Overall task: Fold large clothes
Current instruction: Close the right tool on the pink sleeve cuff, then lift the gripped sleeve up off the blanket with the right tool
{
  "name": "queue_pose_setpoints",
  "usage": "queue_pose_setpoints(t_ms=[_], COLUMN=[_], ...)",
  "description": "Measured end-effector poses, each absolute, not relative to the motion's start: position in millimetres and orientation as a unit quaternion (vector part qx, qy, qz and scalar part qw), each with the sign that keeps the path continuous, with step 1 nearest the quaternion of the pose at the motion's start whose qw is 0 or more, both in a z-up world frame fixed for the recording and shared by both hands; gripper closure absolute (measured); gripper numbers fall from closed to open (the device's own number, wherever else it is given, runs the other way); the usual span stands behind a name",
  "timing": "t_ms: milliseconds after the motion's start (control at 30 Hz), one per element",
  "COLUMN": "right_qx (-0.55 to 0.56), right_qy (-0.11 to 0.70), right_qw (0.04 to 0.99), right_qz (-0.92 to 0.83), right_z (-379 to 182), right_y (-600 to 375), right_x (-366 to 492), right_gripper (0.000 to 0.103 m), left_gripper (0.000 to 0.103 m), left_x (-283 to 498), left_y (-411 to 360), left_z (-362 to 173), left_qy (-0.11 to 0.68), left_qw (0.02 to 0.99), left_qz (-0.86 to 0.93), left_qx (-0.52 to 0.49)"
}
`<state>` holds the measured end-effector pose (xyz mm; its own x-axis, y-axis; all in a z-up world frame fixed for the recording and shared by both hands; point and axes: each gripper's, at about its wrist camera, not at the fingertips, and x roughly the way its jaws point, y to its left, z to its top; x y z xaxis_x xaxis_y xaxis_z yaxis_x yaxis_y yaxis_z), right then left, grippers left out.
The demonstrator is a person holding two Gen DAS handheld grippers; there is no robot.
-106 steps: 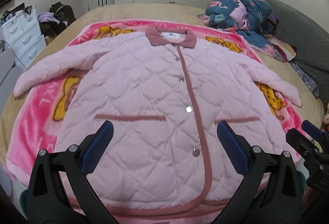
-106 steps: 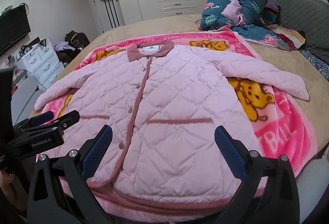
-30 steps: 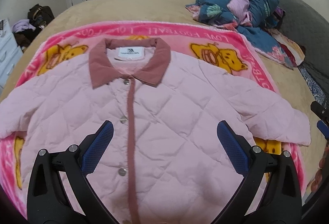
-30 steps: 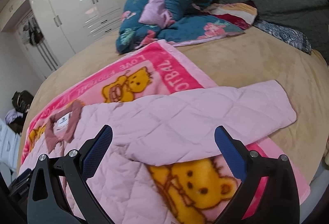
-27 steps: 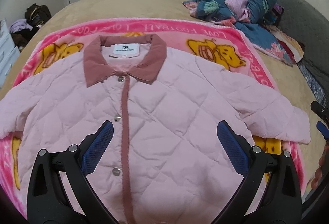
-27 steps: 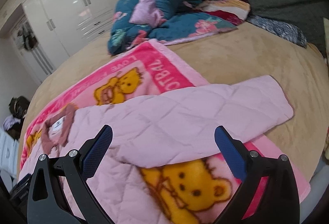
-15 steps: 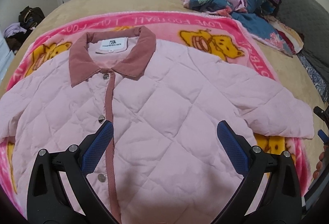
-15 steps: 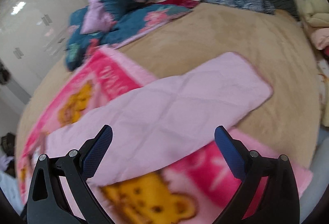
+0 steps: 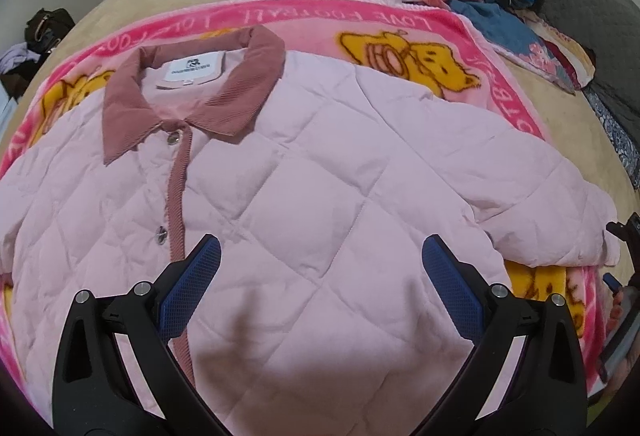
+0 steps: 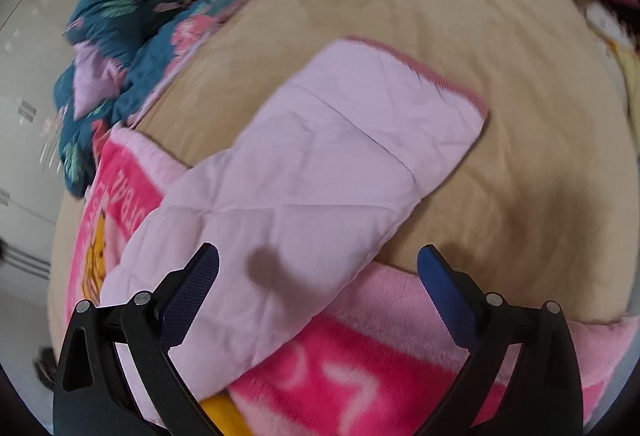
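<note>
A: Where is the jacket lying?

B: The pink quilted jacket point(image 9: 320, 163) is spread face up on the pink cartoon blanket point(image 9: 420, 15) on the bed, buttoned, with its dusty-rose collar point(image 9: 192, 91) at the far side. Its sleeve point(image 10: 320, 163) stretches out to the right, with the cuff point(image 10: 440, 79) lying past the blanket edge on the tan bedspread point(image 10: 520, 155).

A: And the grippers?

B: Both are wide apart and holding nothing. The left gripper point(image 9: 320, 280) hovers over the chest panel, right of the placket. The right gripper point(image 10: 318, 276) hangs above the sleeve, near its lower part, short of the cuff.

A: So the step in hand is the sleeve fold?

B: That is my reading. To do it well, I would have the right gripper reach further along and pinch close to the cuff, taking both layers of the padded fabric. The sleeve then wants carrying across the chest in a low arc. The left gripper could press near the shoulder seam so the body does not drag. The right view is blurred, so the cuff edge is hard to judge.
</note>
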<state>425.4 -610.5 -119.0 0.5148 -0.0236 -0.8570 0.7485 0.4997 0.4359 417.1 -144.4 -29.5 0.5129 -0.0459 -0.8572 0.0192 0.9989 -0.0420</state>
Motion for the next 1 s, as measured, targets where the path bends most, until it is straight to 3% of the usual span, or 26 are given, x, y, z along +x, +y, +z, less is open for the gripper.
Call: queue_pose_setpoints(t_ms=[200,300,333,367,467,567,1000], right_qx=[0.473,0.503,0.514,0.524,0.497,0.464,0.33], right_qy=[0.378,0.345,0.335,0.323,0.312,0.281,0.21], right_qw=[0.762,0.766,0.766,0.767,0.793,0.829,0.92], right_qz=[-0.231,-0.202,-0.194,-0.179,-0.164,-0.135,0.019], right_z=[-140.4,-149.0,-152.6,-154.3,-135.6,-96.7,45.4], right_y=[-627.8,-637.0,-641.1,-644.1,-639.0,-622.3,-497.7], right_x=[425.7,424.1,422.1,420.1,424.9,429.5,427.4], right_gripper=[0.004,0.033,0.053,0.063,0.079,0.084,0.086], left_gripper=[0.008,0.008,0.008,0.008,0.008,0.008,0.008], left_x=[419.2,415.6,413.9,413.1,406.3,398.5,368.9], left_y=[-137.5,-129.9,-127.2,-125.0,-116.9,-108.4,-52.3], left_z=[-33.2,-25.4,-21.8,-19.3,-7.6,3.6,58.4], left_qy=[0.506,0.503,0.501,0.499,0.492,0.484,0.456], left_qw=[0.863,0.864,0.866,0.867,0.871,0.875,0.889], left_qz=[-0.017,-0.01,-0.009,-0.007,-0.003,0.005,0.021], left_qx=[-0.01,-0.004,-0.003,-0.002,-0.001,-0.001,-0.02])
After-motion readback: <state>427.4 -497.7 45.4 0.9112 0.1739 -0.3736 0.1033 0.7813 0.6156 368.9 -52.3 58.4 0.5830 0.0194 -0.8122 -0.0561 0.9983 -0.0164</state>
